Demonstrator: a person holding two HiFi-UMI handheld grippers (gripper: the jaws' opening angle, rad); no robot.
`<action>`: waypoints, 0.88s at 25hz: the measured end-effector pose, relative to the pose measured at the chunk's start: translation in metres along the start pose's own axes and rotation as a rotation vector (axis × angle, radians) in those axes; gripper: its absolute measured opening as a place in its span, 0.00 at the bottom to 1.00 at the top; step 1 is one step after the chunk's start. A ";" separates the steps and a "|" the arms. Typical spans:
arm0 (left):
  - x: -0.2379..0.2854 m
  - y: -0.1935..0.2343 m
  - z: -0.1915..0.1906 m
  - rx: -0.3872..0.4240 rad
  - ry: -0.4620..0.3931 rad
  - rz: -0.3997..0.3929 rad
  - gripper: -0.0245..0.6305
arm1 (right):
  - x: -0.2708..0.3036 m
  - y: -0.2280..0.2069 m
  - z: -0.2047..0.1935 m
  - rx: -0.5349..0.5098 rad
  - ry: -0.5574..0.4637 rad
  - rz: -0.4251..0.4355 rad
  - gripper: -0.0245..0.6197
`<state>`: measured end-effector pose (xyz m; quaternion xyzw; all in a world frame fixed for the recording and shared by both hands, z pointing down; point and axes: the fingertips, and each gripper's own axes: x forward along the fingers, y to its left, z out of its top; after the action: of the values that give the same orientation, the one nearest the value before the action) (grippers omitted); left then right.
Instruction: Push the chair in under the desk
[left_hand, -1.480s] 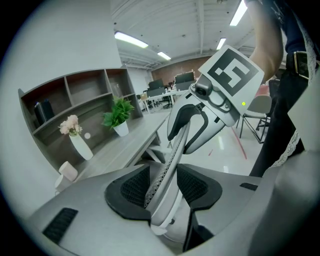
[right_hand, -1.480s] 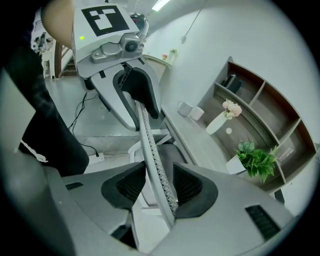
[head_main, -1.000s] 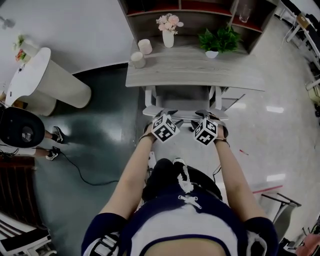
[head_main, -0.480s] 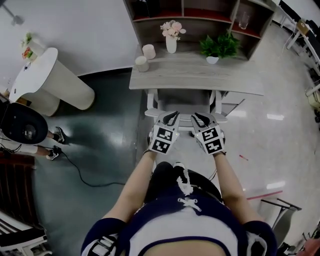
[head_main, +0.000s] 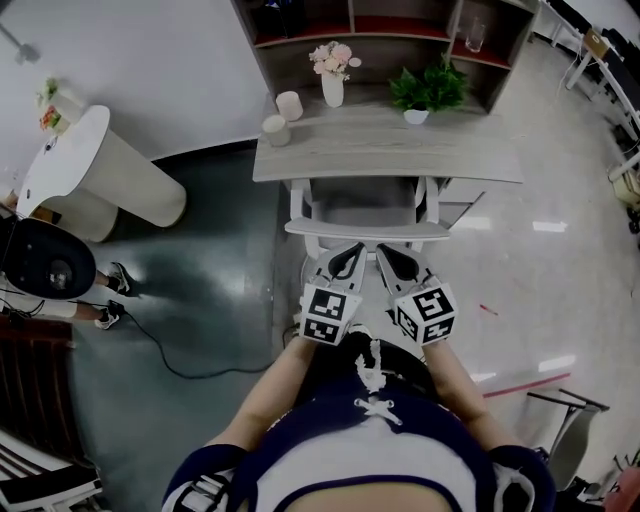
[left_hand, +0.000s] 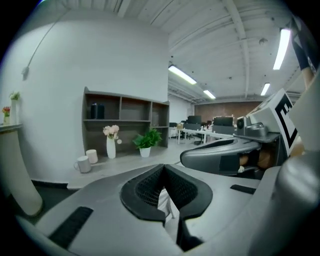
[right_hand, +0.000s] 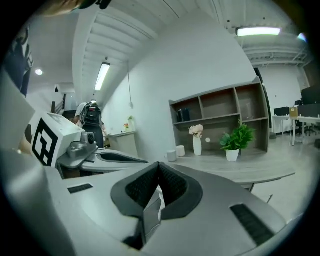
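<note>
The chair (head_main: 367, 229) is a pale, white-framed piece with a flat grey seat, two slim uprights at the back corners and a narrow, slightly bowed top rail. It stands tucked in at the wood-grain surface (head_main: 385, 150): most of the seat lies beneath the front edge, and only the back rail and the rear strip of the seat show on the person's side. The chair faces in toward the surface and the shelf unit (head_main: 400, 25) behind it, with its back turned to the person. Its long line, the top rail, runs from left to right across the head view, parallel to the front edge of the surface. The left hand-held gripper (head_main: 351, 249) and the right hand-held gripper (head_main: 386, 251) sit side by side just on the near side of that rail, both pointing toward it but gripping nothing. Their jaws have just been closing. In its own view the left hand-held gripper (left_hand: 163, 169) has its ribbed pads pressed tip to tip with nothing clamped, and the right hand-held gripper (right_hand: 159, 167) is pinched together the same way. On the surface stand a vase of flowers (head_main: 333, 84), a potted plant (head_main: 425, 90) and two pale cups (head_main: 283, 117).
</note>
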<state>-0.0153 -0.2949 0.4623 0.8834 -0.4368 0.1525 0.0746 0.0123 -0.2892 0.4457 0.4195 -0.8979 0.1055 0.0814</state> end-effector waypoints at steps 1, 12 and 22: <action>-0.004 -0.003 0.002 -0.023 -0.013 -0.005 0.05 | -0.005 0.002 0.000 -0.012 -0.006 -0.010 0.05; -0.019 -0.016 -0.001 -0.046 -0.025 -0.018 0.05 | -0.013 0.011 -0.012 -0.036 0.013 -0.050 0.05; -0.016 -0.022 -0.003 -0.045 -0.007 -0.027 0.05 | -0.012 0.014 -0.016 -0.027 0.026 -0.022 0.05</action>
<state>-0.0077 -0.2688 0.4601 0.8879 -0.4283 0.1384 0.0952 0.0096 -0.2674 0.4563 0.4269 -0.8934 0.0980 0.0997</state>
